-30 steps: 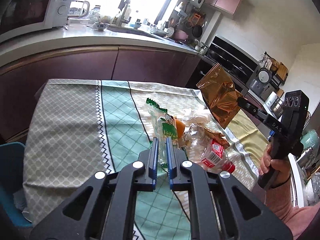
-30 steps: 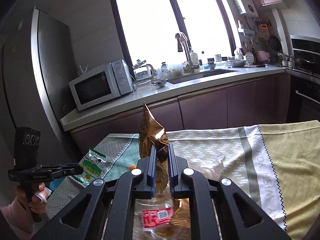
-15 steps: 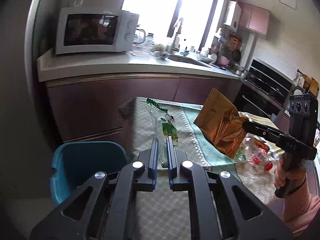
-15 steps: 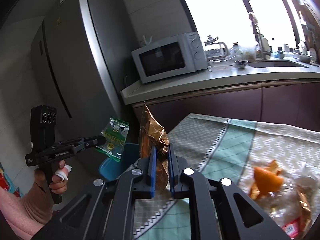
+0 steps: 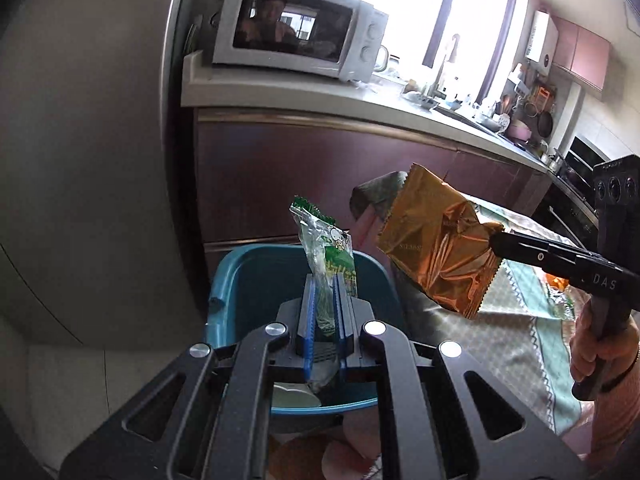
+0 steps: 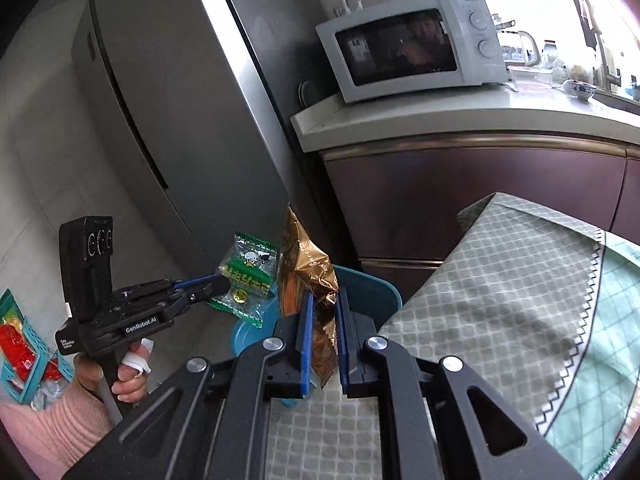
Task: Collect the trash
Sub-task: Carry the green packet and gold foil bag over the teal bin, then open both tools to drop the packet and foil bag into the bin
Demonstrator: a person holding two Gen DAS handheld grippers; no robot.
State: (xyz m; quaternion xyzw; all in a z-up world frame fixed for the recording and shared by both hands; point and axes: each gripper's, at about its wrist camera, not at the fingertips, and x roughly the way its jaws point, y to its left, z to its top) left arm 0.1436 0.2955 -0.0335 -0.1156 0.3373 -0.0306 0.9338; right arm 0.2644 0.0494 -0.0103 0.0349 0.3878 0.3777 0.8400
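Both wrappers up over the bin, and we're lining up the drop.

Our left claw (image 5: 324,304) is clenched on the green wrapper (image 5: 330,256), hanging right over the teal bin (image 5: 256,276) at lower centre of the left view. Our right claw (image 6: 323,340) grips the gold wrapper (image 6: 306,272), which sits above the bin's near rim beside the cloth-covered surface (image 6: 500,300) at right. We reckon the gold one wants carrying further in over the opening before letting go; these light films may flutter, so we'd go low and release the left one first.
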